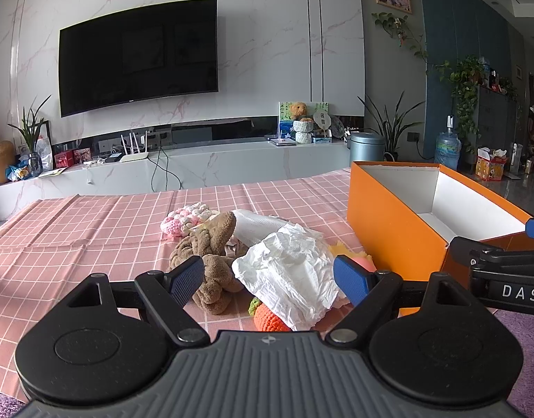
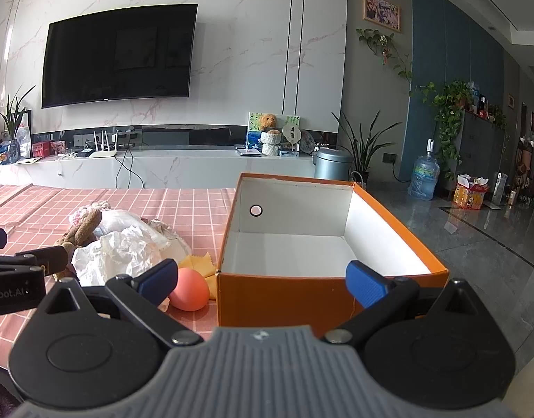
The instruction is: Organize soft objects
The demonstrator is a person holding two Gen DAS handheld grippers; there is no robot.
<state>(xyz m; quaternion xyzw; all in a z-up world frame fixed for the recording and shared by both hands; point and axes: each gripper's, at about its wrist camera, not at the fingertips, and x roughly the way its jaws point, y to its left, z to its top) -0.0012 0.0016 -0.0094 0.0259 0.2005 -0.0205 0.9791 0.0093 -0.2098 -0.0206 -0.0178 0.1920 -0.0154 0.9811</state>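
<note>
Both grippers, left gripper and right gripper, are spread and empty; soft pile lies left of apparently empty orange box, so first pick requires closing on tissue.

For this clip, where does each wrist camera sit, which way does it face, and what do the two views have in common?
Left wrist: sits behind the open left gripper, low over the checked tablecloth, facing the pile: crumpled white paper, brown plush toy. The right gripper juts in at the right edge.
Right wrist: sits behind the open right gripper, facing the empty orange box. Part of the left gripper shows at the left edge.
Shared: box, pile, pink ball, wall TV.
</note>
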